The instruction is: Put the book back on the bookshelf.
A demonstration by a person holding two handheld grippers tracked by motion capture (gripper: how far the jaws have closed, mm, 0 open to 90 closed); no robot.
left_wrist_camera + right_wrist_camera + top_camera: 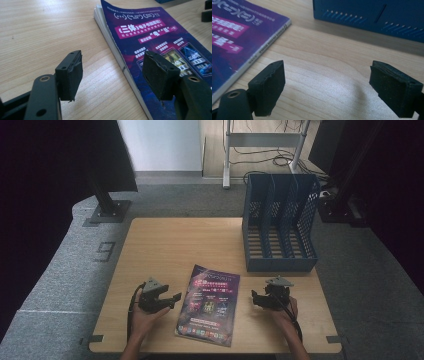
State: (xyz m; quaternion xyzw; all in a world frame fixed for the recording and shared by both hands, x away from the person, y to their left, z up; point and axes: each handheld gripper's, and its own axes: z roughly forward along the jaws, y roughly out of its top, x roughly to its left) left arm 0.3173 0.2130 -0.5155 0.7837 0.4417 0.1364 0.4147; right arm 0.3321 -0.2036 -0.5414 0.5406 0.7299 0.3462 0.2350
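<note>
Behind the magazine (208,304) I see the blue file rack (280,222), its slots holding nothing; left gripper (165,296) and right gripper (260,300) jaws both spread, gripping nothing

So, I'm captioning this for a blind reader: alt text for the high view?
A purple magazine lies flat on a wooden table between two open hand-held claws, the left claw and the right claw. A blue file rack stands at the far right.

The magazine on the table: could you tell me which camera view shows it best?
The high view: the magazine lies whole and flat between both hands. The left gripper view gives its cover and page edge close up; the right gripper view catches one corner and the spine.
</note>
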